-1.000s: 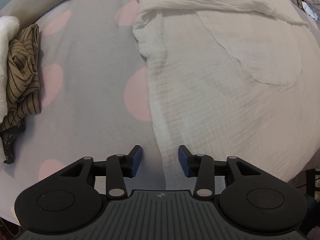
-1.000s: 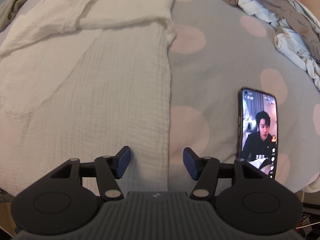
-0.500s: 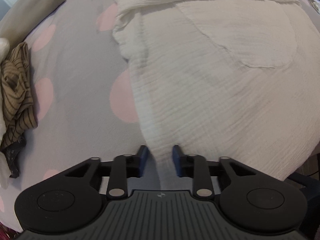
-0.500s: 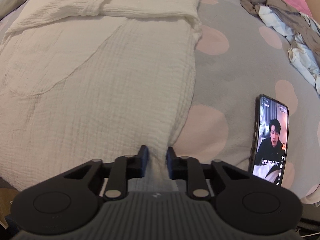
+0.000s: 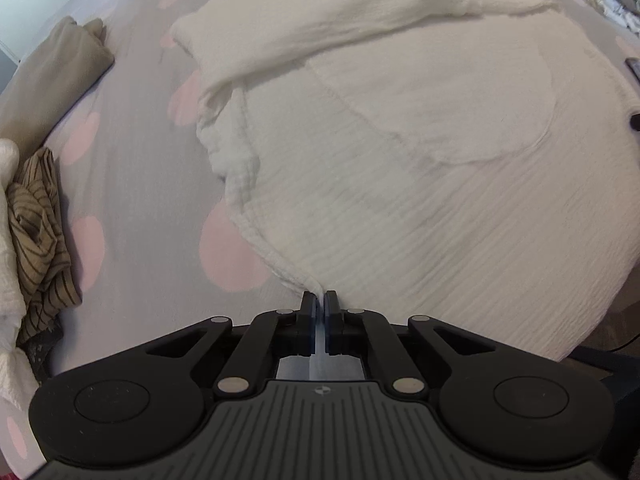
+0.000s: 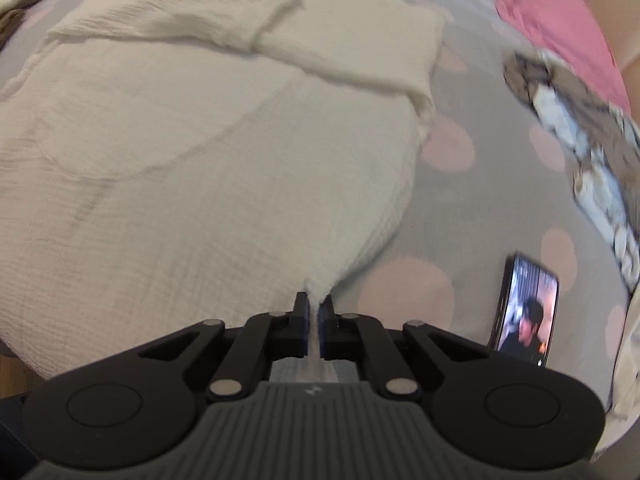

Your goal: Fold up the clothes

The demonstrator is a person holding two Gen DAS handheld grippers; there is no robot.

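A cream crinkled shirt (image 5: 420, 152) lies spread on a grey bed sheet with pink dots (image 5: 132, 152); its sleeves are folded across the far end. My left gripper (image 5: 319, 300) is shut on the shirt's near left hem corner, and the cloth rises into the jaws. In the right wrist view the same shirt (image 6: 208, 152) fills the left and middle. My right gripper (image 6: 314, 304) is shut on its near right hem corner, lifted a little off the sheet.
A brown striped garment (image 5: 38, 220) and a white one lie at the left edge, a beige cloth (image 5: 52, 68) farther back. A lit phone (image 6: 524, 312) lies right of my right gripper. Crumpled clothes (image 6: 592, 152) and a pink cloth (image 6: 560, 28) lie at the right.
Both grippers went from open over the hem to shut on its corners. Both have since lifted and moved forward, drawing the hem up off the sheet.
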